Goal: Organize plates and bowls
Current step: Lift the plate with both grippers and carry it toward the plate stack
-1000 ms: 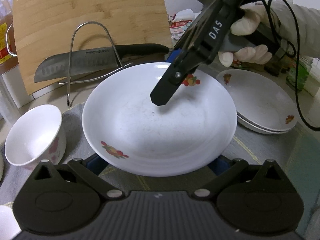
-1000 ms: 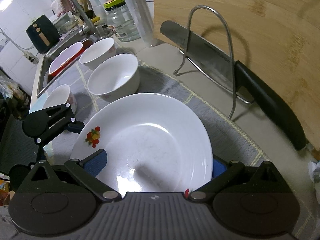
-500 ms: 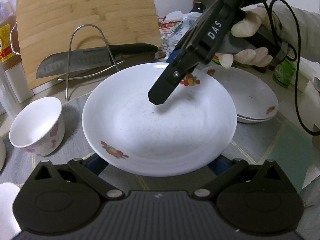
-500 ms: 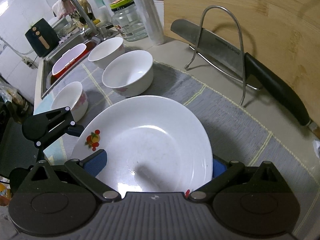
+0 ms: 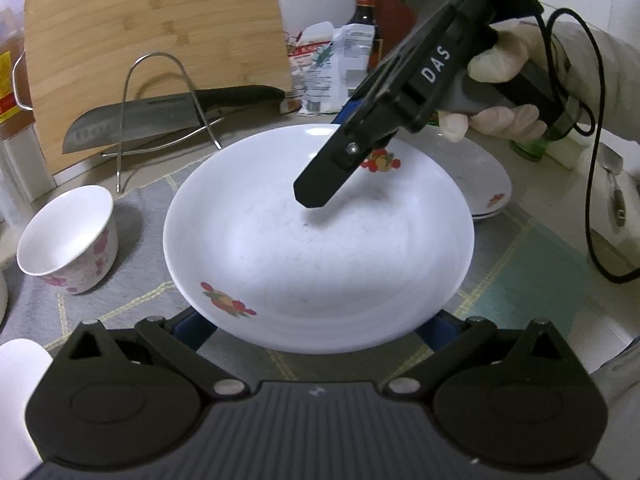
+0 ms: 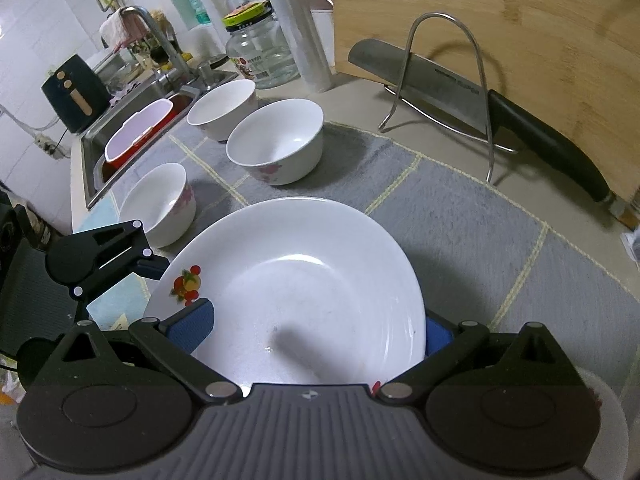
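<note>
White tiled wall (image 6: 32, 20), steel sink (image 6: 132, 108), grey mat (image 6: 460, 232), beige countertop (image 6: 360, 112)

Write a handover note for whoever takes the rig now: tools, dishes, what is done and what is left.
Right tool: shut on the rim of the fruit-print plate, one finger above and one below.
Left tool: open, fingers under the plate's near edge.
Plate stack sits just past the held plate, on the right tool's side.
Three bowls stand apart on the grey mat, unstacked.
Done: some plates stacked.
Left: set this plate on the stack, then probably nest the bowls.
</note>
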